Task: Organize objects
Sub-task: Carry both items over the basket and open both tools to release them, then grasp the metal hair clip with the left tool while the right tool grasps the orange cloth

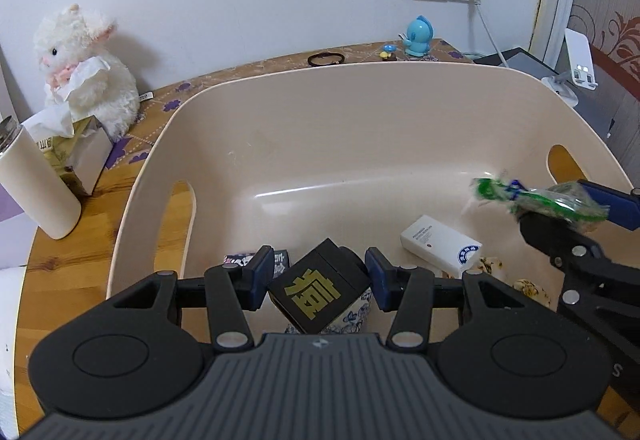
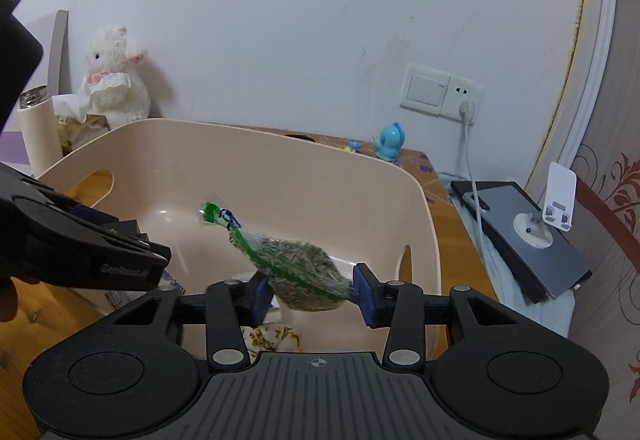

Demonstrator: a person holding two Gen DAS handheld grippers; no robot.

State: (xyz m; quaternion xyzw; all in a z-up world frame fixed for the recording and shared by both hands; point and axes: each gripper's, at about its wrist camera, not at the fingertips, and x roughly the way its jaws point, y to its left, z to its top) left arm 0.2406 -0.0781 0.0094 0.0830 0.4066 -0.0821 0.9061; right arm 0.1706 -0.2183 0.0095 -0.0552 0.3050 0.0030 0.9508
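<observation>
A beige plastic bin (image 1: pixel 360 112) sits on the wooden table; it also shows in the right wrist view (image 2: pixel 280 168). My left gripper (image 1: pixel 316 278) is shut on a black box with a gold character (image 1: pixel 320 290), held over the bin's near side. My right gripper (image 2: pixel 312 294) is shut on a clear green-striped snack packet (image 2: pixel 304 280) above the bin's right part; that packet shows at the right in the left wrist view (image 1: pixel 552 204). A white box (image 1: pixel 440 244) and small patterned items (image 1: pixel 528 288) lie on the bin floor.
A white plush lamb (image 1: pixel 88 68), a tissue box (image 1: pixel 76 148) and a cream flask (image 1: pixel 36 184) stand left of the bin. A blue toy (image 1: pixel 418 36) and a hair tie (image 1: pixel 326 59) lie behind it. A tablet with a phone stand (image 2: pixel 532 236) lies at the right.
</observation>
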